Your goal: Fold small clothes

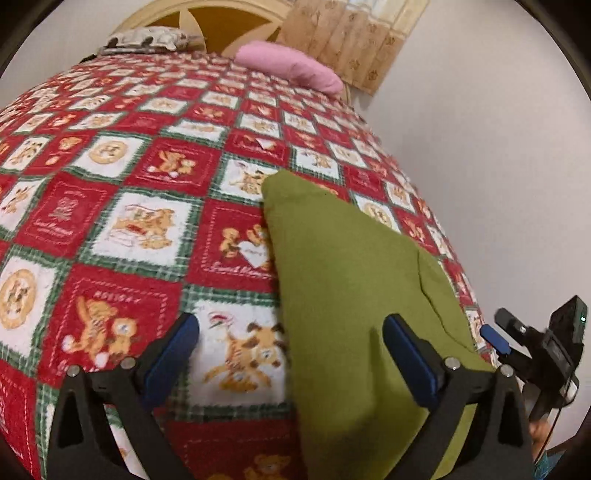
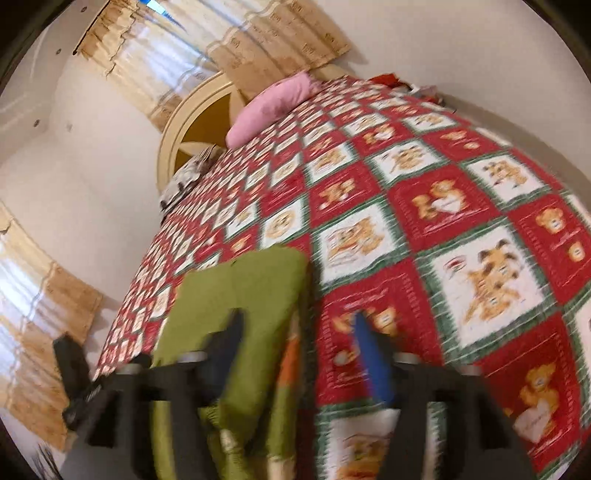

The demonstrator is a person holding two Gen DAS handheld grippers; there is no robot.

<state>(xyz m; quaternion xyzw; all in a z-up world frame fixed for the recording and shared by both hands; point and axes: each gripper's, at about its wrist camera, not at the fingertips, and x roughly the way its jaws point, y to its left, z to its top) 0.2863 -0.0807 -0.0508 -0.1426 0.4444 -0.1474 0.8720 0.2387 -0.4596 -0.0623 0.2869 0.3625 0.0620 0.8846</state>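
Note:
An olive-green garment (image 1: 351, 277) lies folded flat on the red and white teddy-bear quilt (image 1: 147, 192), close to the bed's right edge. My left gripper (image 1: 291, 332) hovers open at the garment's near left edge: one blue pad (image 1: 184, 332) is over the quilt, the other (image 1: 399, 332) over the green cloth, and neither presses on it. In the blurred right wrist view my right gripper (image 2: 299, 336) is open too, above the near right edge of the garment (image 2: 251, 288), with nothing gripped. Its blue tip (image 1: 495, 336) shows at the bed's edge.
A pink pillow (image 1: 291, 66) and a patterned pillow (image 1: 147, 38) lie at the head of the bed by the cream headboard (image 1: 221, 14). A white wall (image 1: 480, 166) runs along the right edge of the bed. Beige curtains (image 2: 166, 55) hang behind.

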